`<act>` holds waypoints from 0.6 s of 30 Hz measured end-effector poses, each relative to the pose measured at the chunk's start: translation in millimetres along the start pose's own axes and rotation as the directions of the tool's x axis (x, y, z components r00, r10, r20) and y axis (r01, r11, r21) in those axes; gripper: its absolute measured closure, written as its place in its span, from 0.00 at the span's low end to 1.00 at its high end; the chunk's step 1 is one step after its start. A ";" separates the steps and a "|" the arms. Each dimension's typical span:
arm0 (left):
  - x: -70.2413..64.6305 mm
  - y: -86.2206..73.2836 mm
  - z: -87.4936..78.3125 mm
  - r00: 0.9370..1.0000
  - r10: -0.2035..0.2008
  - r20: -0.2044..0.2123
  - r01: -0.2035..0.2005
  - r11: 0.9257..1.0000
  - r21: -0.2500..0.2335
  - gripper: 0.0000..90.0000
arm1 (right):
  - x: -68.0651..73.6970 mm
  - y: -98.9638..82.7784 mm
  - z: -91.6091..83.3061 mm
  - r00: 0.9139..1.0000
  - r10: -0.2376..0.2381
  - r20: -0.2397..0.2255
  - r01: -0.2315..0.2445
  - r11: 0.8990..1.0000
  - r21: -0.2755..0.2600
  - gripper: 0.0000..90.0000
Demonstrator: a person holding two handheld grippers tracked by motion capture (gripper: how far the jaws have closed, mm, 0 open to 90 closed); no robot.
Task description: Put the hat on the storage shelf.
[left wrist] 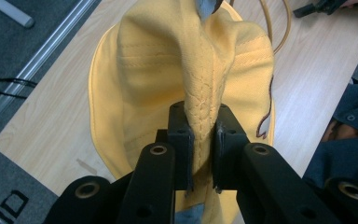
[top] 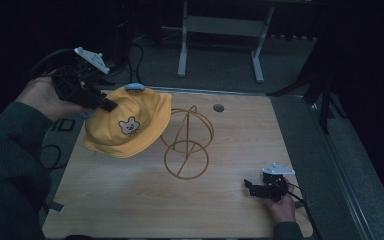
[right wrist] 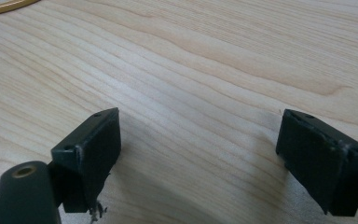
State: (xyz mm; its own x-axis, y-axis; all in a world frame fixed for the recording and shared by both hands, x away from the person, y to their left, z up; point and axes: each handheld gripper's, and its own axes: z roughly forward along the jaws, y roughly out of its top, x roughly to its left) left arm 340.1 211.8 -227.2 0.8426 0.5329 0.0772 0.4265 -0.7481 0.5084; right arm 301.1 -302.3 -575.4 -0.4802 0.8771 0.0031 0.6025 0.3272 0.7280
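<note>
Left claw pinches soft, stitched yellow cap.

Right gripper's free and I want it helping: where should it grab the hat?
Probably the free brim edge of the hat nearest the wire stand, coming in level from the right. The left gripper pinches the crown fold, so the brim hangs as a thin flap that open jaws can straddle.

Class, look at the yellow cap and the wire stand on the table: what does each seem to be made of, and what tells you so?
Yellow cap: soft woven fabric, probably cotton; matte, with stitched seams, and it folds where the left tongs pinch it.
Wire stand: thin bent rod, likely metal with a gold or brass-coloured finish; it keeps stiff open loops.
</note>
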 end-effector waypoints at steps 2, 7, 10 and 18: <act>-0.7 3.5 -0.1 1.000 0.007 0.004 -0.007 1.000 -0.004 0.89 | 0.0 0.0 0.0 1.000 0.000 0.000 0.000 1.000 0.000 0.15; -0.7 11.8 1.2 0.999 0.026 0.023 -0.025 0.999 -0.035 0.89 | 0.0 0.0 0.0 1.000 -0.001 0.000 0.001 1.000 0.000 0.15; -2.2 17.3 2.8 0.999 0.039 0.032 -0.038 0.998 -0.044 0.89 | 0.0 0.0 0.0 1.000 0.000 0.000 0.000 1.000 0.000 0.15; -6.5 36.3 8.9 0.997 0.065 0.049 -0.062 0.996 -0.059 0.89 | -0.1 0.0 -0.1 1.000 -0.002 0.000 0.002 1.000 0.001 0.15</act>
State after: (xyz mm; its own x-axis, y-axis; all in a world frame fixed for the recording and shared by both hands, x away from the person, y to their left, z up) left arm 353.1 177.7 -216.9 0.8839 0.4627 0.0679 0.3530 -0.7552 0.5524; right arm 301.1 -302.4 -575.3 -0.4814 0.8765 0.0019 0.6022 0.3292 0.7274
